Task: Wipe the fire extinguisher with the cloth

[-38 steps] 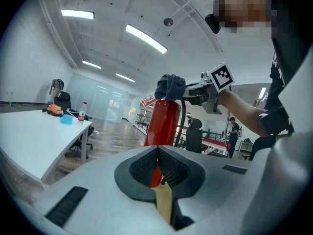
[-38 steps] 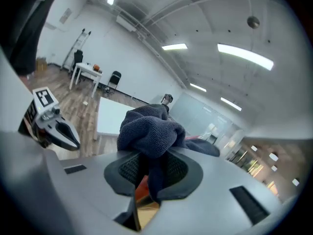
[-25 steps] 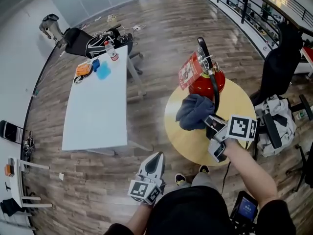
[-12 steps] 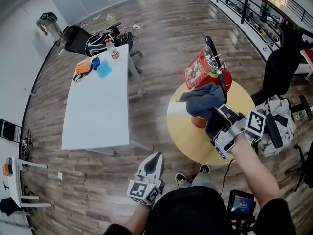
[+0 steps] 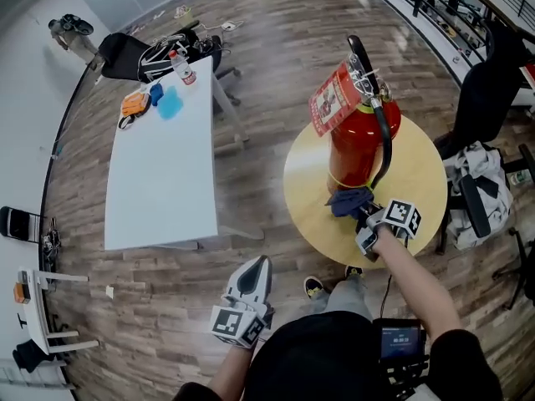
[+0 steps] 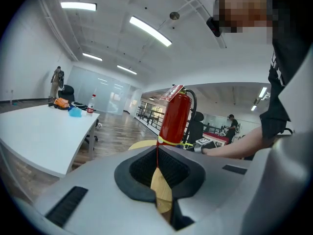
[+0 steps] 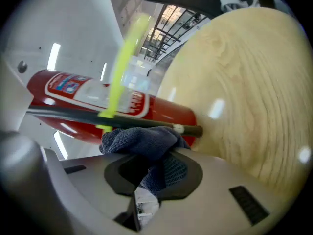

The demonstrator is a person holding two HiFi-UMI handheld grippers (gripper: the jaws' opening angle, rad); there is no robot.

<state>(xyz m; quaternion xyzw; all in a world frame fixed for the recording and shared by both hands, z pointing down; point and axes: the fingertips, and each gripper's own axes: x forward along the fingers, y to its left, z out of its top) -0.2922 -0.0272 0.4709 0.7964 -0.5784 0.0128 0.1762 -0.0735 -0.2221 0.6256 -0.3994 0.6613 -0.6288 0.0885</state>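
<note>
We hold the cloth (image 7: 146,143) in our right tool (image 5: 364,217). Its jaws are clenched on a fold of the cloth, and the free bunch sticks out in front, so that the fabric and not the plastic meets the metal. The extinguisher (image 5: 361,136) stands upright near the middle of the round bench (image 5: 418,182). The cloth lies against the low part of its red body, close to the bench top and just beside the end of the black hose (image 5: 384,140). We judge that the wipe is now at the bottom of the cylinder.

The upright position leaves the sides of the body free to reach. Its own weight probably keeps it steady, so a second grip seems not needed. That is likely why our left tool (image 5: 256,272) hangs low near our body, well apart from the round bench, with its jaws closed together and nothing between them. The hose and the yellow strap (image 7: 120,67) are on the side we wipe, so the cloth could catch on them. The white bench (image 5: 159,182) at the left takes no part.
</note>
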